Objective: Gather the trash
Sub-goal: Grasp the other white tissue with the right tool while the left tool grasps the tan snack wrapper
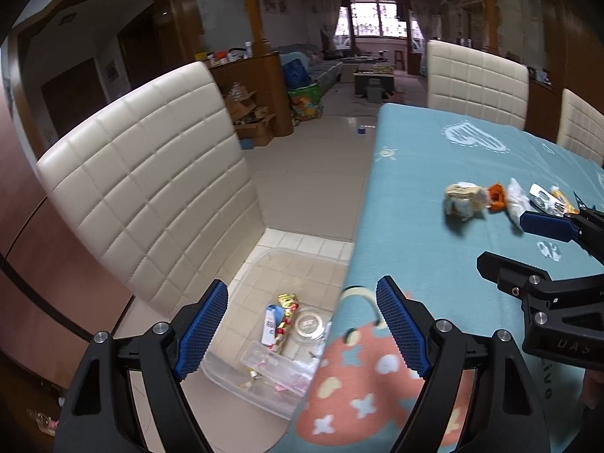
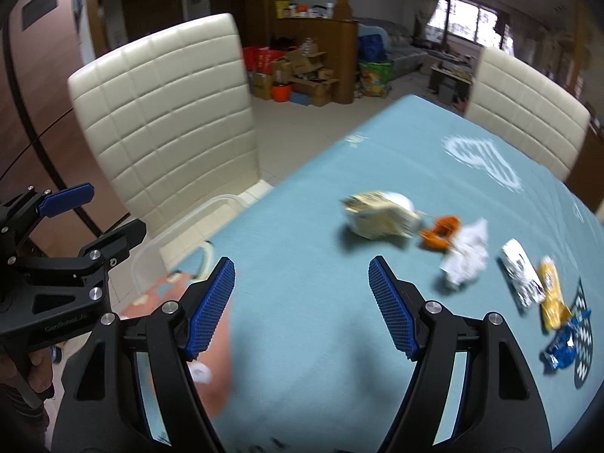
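Trash already fills part of the clear plastic bin on the cream chair seat, beside the worktop. Above it hangs the left gripper, fingers spread wide and empty. Further right the right gripper hovers over the blue cloth, fingers likewise apart, with the crumpled wrappers lying in a row beyond
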A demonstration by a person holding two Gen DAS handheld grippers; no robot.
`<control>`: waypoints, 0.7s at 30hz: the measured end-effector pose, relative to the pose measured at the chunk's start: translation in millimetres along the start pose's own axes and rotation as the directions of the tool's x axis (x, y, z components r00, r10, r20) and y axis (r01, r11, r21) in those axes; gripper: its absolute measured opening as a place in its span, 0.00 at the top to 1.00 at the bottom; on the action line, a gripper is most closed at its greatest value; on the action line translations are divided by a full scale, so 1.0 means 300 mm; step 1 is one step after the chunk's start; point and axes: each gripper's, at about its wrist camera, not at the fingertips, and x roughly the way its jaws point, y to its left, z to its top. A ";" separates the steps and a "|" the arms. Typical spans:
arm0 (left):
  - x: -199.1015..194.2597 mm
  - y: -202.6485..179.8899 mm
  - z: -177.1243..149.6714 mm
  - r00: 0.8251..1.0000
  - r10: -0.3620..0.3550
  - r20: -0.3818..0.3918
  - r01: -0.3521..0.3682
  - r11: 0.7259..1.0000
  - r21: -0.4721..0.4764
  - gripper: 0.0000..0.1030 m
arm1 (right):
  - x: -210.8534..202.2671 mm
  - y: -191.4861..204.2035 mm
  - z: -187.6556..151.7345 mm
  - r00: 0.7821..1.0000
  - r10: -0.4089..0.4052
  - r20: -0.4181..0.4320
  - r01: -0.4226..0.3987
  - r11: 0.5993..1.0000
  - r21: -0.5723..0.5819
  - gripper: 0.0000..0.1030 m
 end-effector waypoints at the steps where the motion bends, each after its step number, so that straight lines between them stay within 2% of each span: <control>1: 0.002 -0.025 0.006 1.000 -0.013 0.000 0.013 1.000 0.011 0.23 | -0.007 -0.023 -0.009 1.000 -0.005 -0.001 0.005 1.000 0.011 0.29; 9: 0.056 -0.221 0.077 0.995 -0.097 -0.014 0.098 0.989 0.108 0.23 | -0.012 -0.208 -0.023 0.995 -0.095 0.004 0.095 0.993 0.068 0.29; 14: 0.124 -0.315 0.134 0.993 -0.118 -0.026 0.121 0.979 0.163 0.23 | 0.035 -0.317 -0.008 0.993 -0.114 -0.020 0.116 0.986 0.119 0.30; 19: 0.219 -0.388 0.181 0.988 -0.138 -0.072 0.150 0.969 0.198 0.23 | 0.122 -0.371 0.011 0.992 -0.113 -0.060 0.120 0.984 0.132 0.37; 21: 0.250 -0.413 0.193 0.988 -0.136 -0.077 0.150 0.964 0.221 0.23 | 0.150 -0.387 0.013 0.991 -0.113 -0.075 0.123 0.983 0.135 0.44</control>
